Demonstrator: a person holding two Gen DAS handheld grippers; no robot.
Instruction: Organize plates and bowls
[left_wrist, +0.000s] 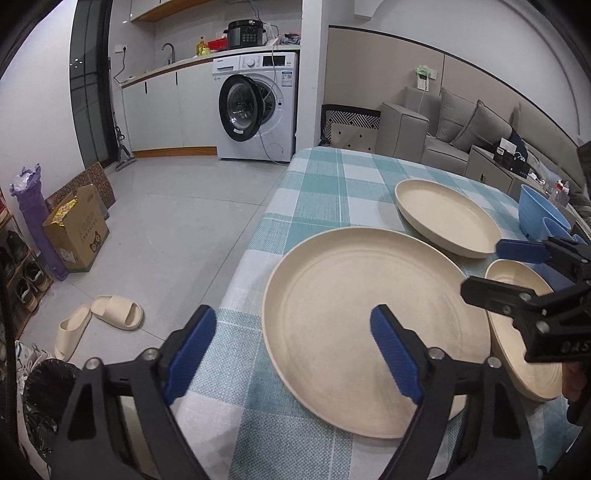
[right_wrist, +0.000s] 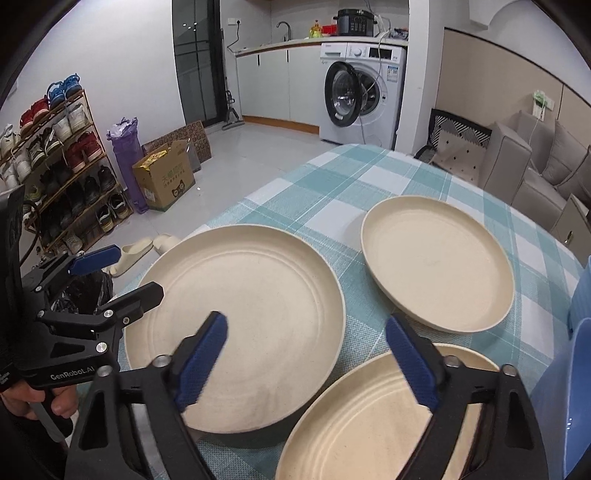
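Observation:
Three cream plates lie on the teal checked tablecloth (left_wrist: 332, 177). In the left wrist view the large plate (left_wrist: 351, 295) is in the middle. A deeper plate (left_wrist: 443, 214) lies behind it and a third plate (left_wrist: 517, 273) at the right. My left gripper (left_wrist: 293, 317) is open, one finger over the cloth and one over the large plate's near side, with nothing held. My right gripper (right_wrist: 306, 319) is open too. It hovers between the large plate (right_wrist: 258, 288) and the near plate (right_wrist: 369, 424), with the far plate (right_wrist: 436, 262) beyond. Each gripper shows in the other's view: right gripper (left_wrist: 484, 267), left gripper (right_wrist: 136, 271).
Blue bowls (left_wrist: 535, 210) stand at the table's right side, also blue bowls (right_wrist: 576, 387). The table's left edge drops to a tiled floor with slippers (left_wrist: 99, 321), a cardboard box (left_wrist: 77, 232) and a shoe rack (right_wrist: 62, 166). A washing machine (left_wrist: 255, 107) and a sofa (left_wrist: 461, 136) stand behind.

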